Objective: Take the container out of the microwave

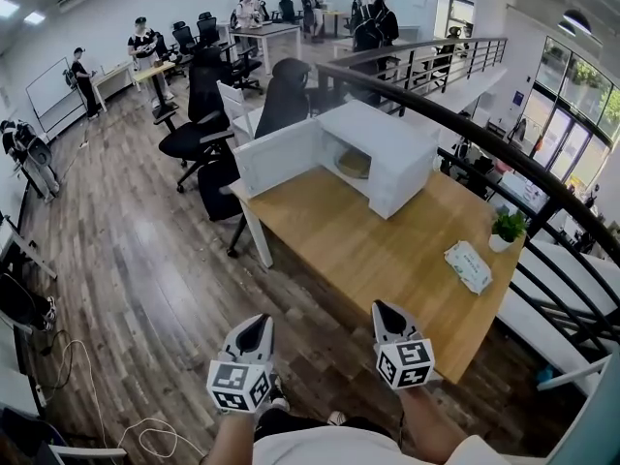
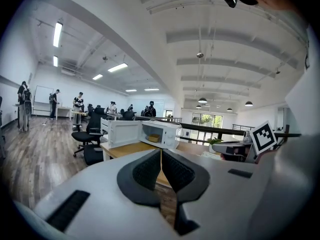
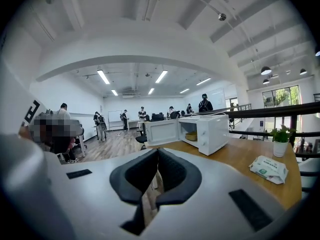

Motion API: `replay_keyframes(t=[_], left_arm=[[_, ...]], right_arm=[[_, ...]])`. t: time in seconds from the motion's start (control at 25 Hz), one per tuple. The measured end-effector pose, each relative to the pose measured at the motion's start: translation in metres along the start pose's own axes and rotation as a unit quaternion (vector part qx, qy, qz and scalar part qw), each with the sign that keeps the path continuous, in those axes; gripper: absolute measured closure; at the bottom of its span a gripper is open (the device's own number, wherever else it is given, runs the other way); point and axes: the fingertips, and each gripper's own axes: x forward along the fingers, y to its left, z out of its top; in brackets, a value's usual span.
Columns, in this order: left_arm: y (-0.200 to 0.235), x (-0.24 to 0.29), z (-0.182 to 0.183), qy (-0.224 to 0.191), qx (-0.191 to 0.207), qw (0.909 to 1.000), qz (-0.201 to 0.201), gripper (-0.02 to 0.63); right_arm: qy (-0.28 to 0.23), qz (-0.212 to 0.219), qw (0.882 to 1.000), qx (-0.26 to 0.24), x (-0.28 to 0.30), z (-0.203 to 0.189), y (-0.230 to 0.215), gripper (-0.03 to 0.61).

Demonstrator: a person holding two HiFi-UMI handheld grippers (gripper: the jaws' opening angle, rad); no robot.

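1. Only the head view shows the left gripper (image 1: 254,325) and the right gripper (image 1: 386,311) short of the counter (image 1: 387,260). Both pairs of jaws are pressed together, empty.
2. The container (image 1: 354,164) sits upright inside the open microwave (image 1: 387,143), wider than tall.

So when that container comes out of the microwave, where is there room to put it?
The tabletop is bare in front of the microwave, out to the near edge. The right side is busier: a wipes pack and small plant sit there.
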Motion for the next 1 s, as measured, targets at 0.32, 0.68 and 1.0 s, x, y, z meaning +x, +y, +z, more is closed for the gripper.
replay_keyframes(t=[0.32, 0.68, 1.0], left_arm=[[0.079, 0.068, 0.019, 0.003, 0.012, 0.9997, -0.02, 0.577], [0.174, 0.131, 0.052, 0.004, 0.003, 0.9985, -0.055, 0.577], [0.254, 0.169, 0.063, 0.004, -0.001, 0.9972, -0.074, 0.577]], right_arm=[[0.004, -0.024, 1.0, -0.014, 0.091, 0.018, 0.006, 0.555], [0.013, -0.051, 0.998, -0.027, 0.193, 0.052, 0.032, 0.555], [0.016, -0.068, 0.997, -0.025, 0.273, 0.059, 0.059, 0.555]])
